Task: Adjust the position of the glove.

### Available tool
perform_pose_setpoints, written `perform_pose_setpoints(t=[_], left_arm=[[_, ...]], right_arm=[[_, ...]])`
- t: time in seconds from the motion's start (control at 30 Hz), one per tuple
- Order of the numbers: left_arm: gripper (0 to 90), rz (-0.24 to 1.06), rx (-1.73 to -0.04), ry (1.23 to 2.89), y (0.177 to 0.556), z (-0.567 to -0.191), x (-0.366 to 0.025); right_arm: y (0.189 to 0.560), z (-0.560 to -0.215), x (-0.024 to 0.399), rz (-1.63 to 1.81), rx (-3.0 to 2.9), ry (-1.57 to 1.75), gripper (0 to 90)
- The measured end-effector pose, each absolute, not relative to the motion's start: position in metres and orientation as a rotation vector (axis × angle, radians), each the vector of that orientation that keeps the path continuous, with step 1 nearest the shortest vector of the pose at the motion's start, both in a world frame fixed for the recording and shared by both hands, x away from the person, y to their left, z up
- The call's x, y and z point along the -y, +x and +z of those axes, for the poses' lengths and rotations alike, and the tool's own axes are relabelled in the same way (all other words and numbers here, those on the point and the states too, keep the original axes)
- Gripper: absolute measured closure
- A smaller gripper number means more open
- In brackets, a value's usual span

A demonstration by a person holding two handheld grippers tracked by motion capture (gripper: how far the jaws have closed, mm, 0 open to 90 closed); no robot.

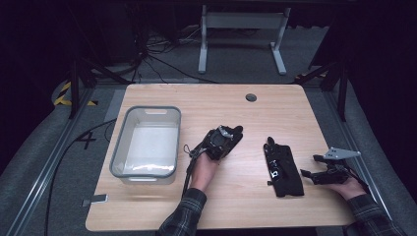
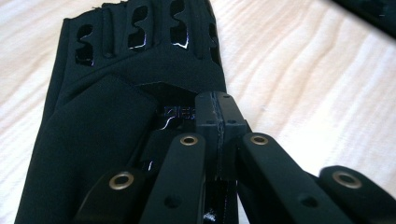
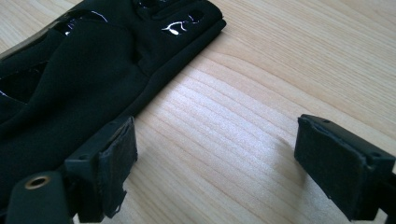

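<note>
High view: two black fingerless gloves on wooden table [image 1: 275,105]. One glove [image 1: 283,169] lies flat right of centre; other glove [image 1: 235,133] sits under left gripper [image 1: 227,141], mid-table. Grey bin [image 1: 146,142] at left. Right gripper [image 1: 310,167] rests near table's right edge, just beside flat glove.

Left gripper view: jaws pressed together, clenched over glove [image 2: 116,102], tips at its cuff; whether fabric is pinched, cannot tell. Pale lettering on glove (partly hidden, unreadable).

Right gripper view: jaws spread wide, released; glove [image 3: 84,79] beside one pad [image 3: 116,163].

Black gloves [image 1: 282,169], pale wood-grain table [image 1: 255,123], grey bin [image 1: 146,143].
</note>
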State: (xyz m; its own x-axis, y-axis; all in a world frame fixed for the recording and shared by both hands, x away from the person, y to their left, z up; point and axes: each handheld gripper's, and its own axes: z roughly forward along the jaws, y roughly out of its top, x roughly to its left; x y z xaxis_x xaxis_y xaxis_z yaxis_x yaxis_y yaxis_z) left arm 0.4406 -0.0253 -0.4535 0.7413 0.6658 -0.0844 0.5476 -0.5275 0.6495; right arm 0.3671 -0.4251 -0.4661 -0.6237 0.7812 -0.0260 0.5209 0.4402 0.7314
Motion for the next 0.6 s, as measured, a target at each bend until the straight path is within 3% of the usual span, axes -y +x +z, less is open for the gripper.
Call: perform_pose_setpoints(t=[0.6], left_arm=[[89.9, 0.103, -0.804, 2.298, 0.401, -0.452, 0.055]], right_arm=[[0.367, -0.466, 0.425, 0.999, -2.337, 1.106, 13.5]])
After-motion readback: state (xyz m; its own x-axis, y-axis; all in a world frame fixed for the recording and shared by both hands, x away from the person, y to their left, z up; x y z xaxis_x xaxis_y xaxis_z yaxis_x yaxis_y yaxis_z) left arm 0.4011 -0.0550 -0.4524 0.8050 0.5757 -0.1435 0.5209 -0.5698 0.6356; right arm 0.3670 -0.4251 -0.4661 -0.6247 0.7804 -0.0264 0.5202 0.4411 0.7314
